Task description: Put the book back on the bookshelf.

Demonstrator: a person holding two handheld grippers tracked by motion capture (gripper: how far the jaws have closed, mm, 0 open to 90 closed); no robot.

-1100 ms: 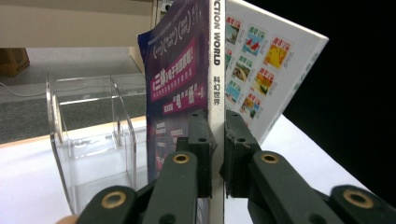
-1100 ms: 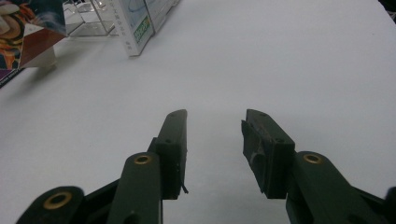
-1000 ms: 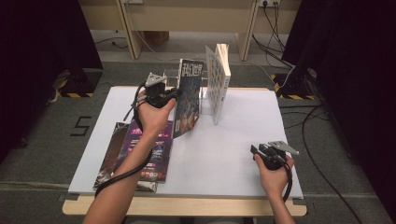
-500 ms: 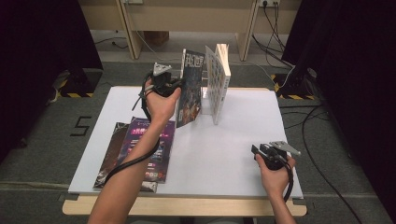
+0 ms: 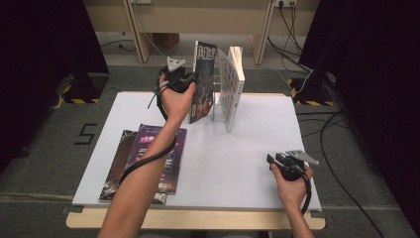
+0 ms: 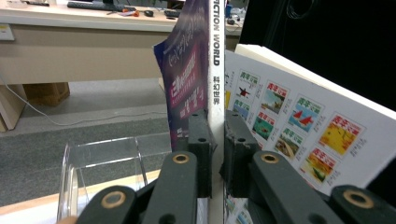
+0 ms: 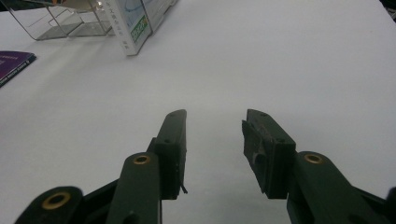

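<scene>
Above the far side of the white counter (image 5: 237, 163), we hold a magazine (image 5: 203, 82) upright by its spine, our left gripper (image 6: 217, 144) with its fingers clamped on it, just beside the white book (image 5: 232, 84) leaning in the clear acrylic stand (image 6: 100, 163). Our right gripper (image 7: 212, 140) rests near the counter's front edge, fingers apart and holding nothing. Two more magazines (image 5: 148, 158) lie flat at left.

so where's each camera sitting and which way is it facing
High view: above the person's side, looking forward and down at the white table; both forearms, left gripper, right gripper.
Left gripper view: on the left gripper, looking along its fingers clamping the magazine spine.
Right gripper view: on the right gripper, low over the table, fingers apart.
Shared: the magazine in the high and left gripper views.
</scene>
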